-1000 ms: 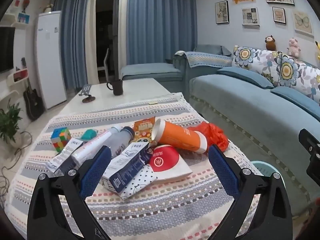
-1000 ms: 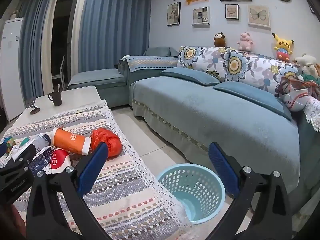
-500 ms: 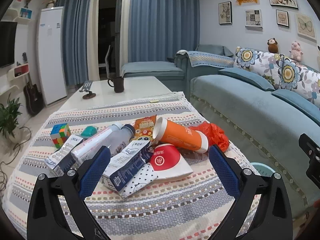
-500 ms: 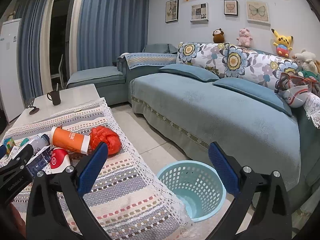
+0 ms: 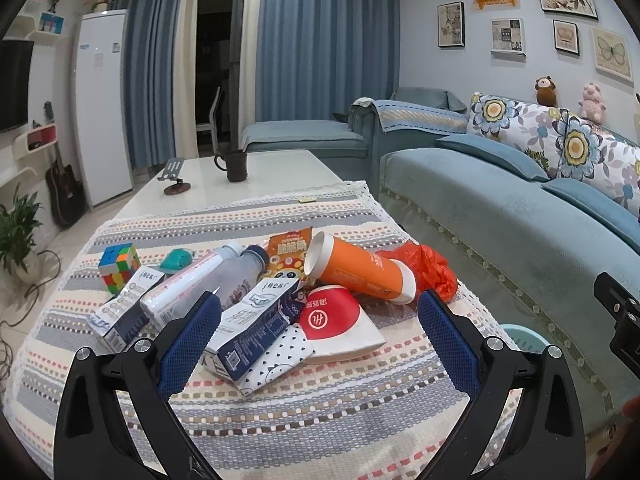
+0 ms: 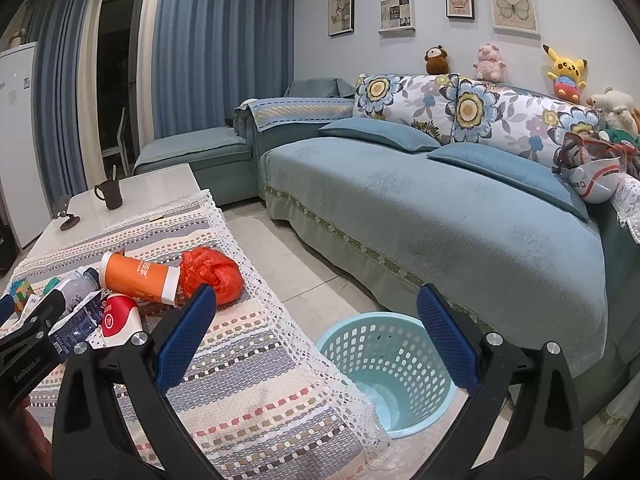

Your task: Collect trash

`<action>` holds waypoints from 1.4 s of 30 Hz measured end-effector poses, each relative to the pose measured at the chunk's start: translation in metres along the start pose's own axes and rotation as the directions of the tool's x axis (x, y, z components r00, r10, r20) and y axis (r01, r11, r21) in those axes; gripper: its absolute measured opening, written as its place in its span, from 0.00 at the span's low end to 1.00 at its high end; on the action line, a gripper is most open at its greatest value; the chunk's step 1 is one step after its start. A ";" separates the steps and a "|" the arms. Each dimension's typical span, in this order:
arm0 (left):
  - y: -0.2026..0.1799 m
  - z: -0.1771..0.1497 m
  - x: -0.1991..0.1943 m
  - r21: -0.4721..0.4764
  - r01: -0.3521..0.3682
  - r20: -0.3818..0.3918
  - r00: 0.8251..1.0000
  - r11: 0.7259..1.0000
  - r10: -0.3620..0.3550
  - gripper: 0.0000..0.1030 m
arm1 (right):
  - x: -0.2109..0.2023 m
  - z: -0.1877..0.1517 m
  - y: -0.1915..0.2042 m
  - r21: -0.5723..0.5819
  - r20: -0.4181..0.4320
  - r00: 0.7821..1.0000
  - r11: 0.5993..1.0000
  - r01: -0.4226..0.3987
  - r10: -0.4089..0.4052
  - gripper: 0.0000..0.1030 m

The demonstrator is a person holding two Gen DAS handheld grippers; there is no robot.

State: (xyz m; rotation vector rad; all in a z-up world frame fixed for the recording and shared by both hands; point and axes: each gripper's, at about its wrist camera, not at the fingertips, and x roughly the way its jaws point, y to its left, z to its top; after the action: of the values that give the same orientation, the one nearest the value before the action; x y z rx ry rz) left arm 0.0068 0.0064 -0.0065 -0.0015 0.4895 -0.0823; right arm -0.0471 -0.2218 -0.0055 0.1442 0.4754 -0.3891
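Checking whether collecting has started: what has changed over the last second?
Only the views drifted slightly. Left gripper and right gripper stay open and empty. The orange cup, red bag, cartons and bottle lie unmoved on the tablecloth; the basket stays empty.

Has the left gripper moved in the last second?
Yes. The left gripper has eased slightly closer and tilted up: the orange cup and dark mug sit lower in view.

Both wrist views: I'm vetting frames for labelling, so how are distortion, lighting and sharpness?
Left wrist view: strong fisheye bending, black corners, even indoor light, orange cup sharp. Right wrist view: same bending, basket crisp, no glare.
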 end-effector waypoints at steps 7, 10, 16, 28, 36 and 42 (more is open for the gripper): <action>0.000 0.000 0.001 0.002 0.000 -0.002 1.000 1.000 0.000 0.93 | 0.005 -0.001 -0.002 0.015 -0.019 1.000 1.000 -0.008 0.008 0.93; -0.001 0.000 0.001 0.003 0.004 -0.004 1.000 1.000 -0.004 0.93 | 0.005 -0.002 -0.002 0.016 -0.020 1.000 1.000 -0.009 0.010 0.93; -0.003 -0.001 0.001 0.008 0.004 -0.003 1.000 1.000 -0.004 0.93 | 0.006 -0.002 -0.003 0.015 -0.024 1.000 1.000 -0.007 0.008 0.93; -0.007 0.000 0.001 0.028 0.005 0.000 1.000 1.000 -0.005 0.93 | 0.010 0.000 -0.007 0.033 -0.050 0.999 0.999 -0.012 0.014 0.93; -0.006 0.000 0.002 0.013 0.030 -0.015 0.999 0.999 -0.029 0.93 | 0.014 -0.002 -0.008 0.024 -0.065 0.998 1.000 0.007 -0.006 0.93; -0.007 0.000 -0.001 0.018 0.049 -0.002 0.999 0.999 -0.049 0.92 | 0.013 -0.003 -0.005 0.013 -0.061 0.998 1.000 0.016 -0.015 0.93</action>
State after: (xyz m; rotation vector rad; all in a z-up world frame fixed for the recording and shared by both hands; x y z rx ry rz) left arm 0.0054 -0.0008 -0.0053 0.0043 0.4905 -0.1351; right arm -0.0390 -0.2301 -0.0143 0.1660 0.5346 -0.4037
